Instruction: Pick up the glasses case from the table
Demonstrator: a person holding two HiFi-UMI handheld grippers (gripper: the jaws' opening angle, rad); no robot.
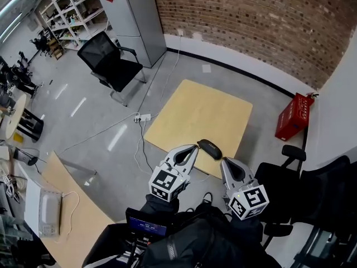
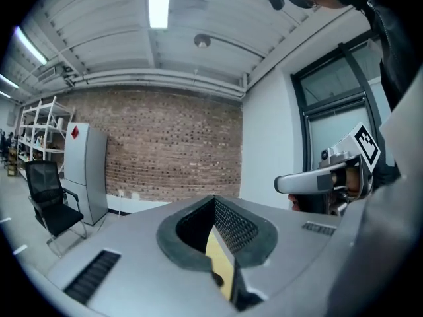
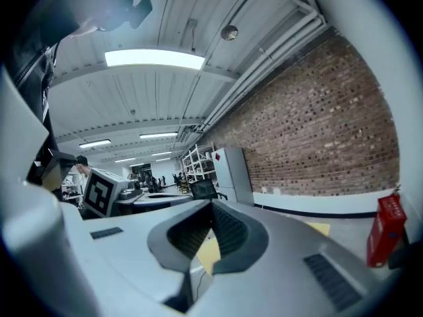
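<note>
Pale wood forms the low square tabletop (image 1: 195,113), which stands on a grey floor in front of a brick wall.

1. Task item. The glasses case (image 1: 210,148) is a dark, oblong shell. It lies on the tabletop close to the edge nearest me. Its long axis runs roughly along that edge, from upper left to lower right in the head view.

2. Relation to the tools. The case lies ahead of both tools, between their tips. My left tool (image 1: 194,147) has its tip just beside the left end of the case. My right tool (image 1: 223,161) has its tip just beside the right end, slightly closer to me. The left tip reads as marginally nearer. I cannot tell height above the case from the head view, and neither tool appears to touch it.

3. Tool state. Both tools have their jaws brought together with nothing gripped. Each gripper view shows only a sliver of tabletop through the gap behind the tips.

4. Judgement. The case is not yet picked up. One tool must spread its jaws and close across the short axis of the case.
</note>
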